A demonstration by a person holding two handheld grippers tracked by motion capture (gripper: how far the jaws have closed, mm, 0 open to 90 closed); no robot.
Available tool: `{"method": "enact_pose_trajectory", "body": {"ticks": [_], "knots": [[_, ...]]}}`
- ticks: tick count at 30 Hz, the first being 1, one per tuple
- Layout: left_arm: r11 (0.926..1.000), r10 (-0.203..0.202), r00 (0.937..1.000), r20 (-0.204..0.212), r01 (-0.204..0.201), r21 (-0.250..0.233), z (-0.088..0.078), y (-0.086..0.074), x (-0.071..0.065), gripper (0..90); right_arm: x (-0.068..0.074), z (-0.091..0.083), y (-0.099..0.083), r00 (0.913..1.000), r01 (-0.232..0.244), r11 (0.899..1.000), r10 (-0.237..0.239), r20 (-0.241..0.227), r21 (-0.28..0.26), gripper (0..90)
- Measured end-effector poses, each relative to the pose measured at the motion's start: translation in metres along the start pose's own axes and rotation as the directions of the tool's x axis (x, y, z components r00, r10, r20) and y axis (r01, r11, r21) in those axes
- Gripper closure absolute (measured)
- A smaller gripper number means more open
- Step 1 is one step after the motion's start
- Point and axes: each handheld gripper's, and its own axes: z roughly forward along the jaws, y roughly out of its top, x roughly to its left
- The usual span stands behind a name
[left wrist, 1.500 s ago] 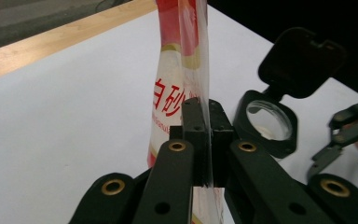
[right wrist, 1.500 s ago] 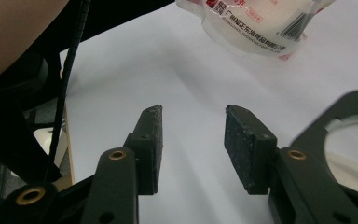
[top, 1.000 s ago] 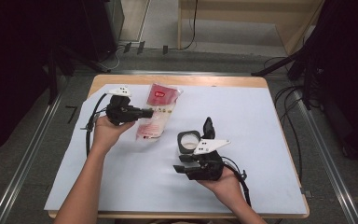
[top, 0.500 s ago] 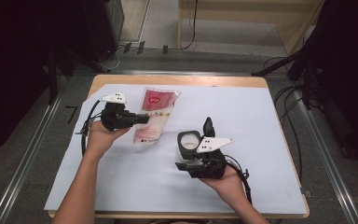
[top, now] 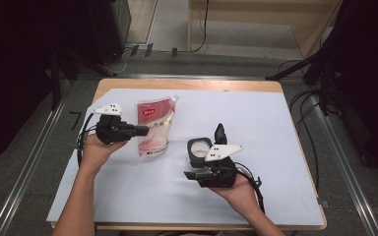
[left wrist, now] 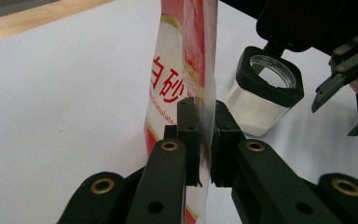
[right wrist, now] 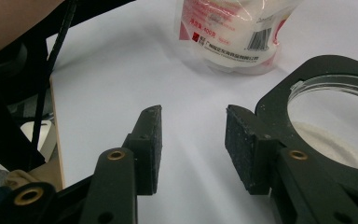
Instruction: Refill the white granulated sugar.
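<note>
Sugar pouch, holding white granules, stands at the table's nine o'clock side, its edge pinched by the left gripper, whose jaws have just eased slightly. At its four o'clock sits an open jar partly filled with white grains, right gripper half-open and empty just beside it.

Glossy clear-plastic pouch (crinkled), clear jar with matt black rim, smooth white table sheet.

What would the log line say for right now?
left gripper: shut on bag, jaws just easing | right gripper: open, beside jar | jar: lid up
</note>
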Motion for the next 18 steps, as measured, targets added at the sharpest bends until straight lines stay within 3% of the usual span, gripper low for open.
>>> {"method": "enact_pose_trajectory", "body": {"ticks": [2, 6, 13, 18], "knots": [[0.9997, -0.009, 1.0000, 0.004, 0.009, -0.023, -0.002, -0.002, -0.001, 82.6, -0.001, 0.001, 0.001, 1.0000, 0.003, 1.000, -0.003, -0.002, -0.002, 56.7], [0.9998, -0.017, 0.9994, -0.029, 0.017, -0.010, -0.006, -0.005, -0.003, 75.2, -0.003, 0.001, 0.001, 1.0000, 0.001, 1.000, -0.001, 0.004, 0.003, 56.7], [0.9995, -0.030, 0.9991, -0.031, 0.030, -0.005, -0.009, -0.006, -0.005, 67.1, -0.007, 0.000, 0.003, 1.0000, -0.004, 1.000, 0.004, 0.006, -0.002, 56.7], [1.0000, 0.009, 0.9992, -0.040, -0.009, 0.001, -0.012, -0.009, -0.007, 54.1, -0.009, -0.003, 0.004, 0.9999, -0.007, 1.000, 0.007, 0.013, -0.002, 58.0]]}}
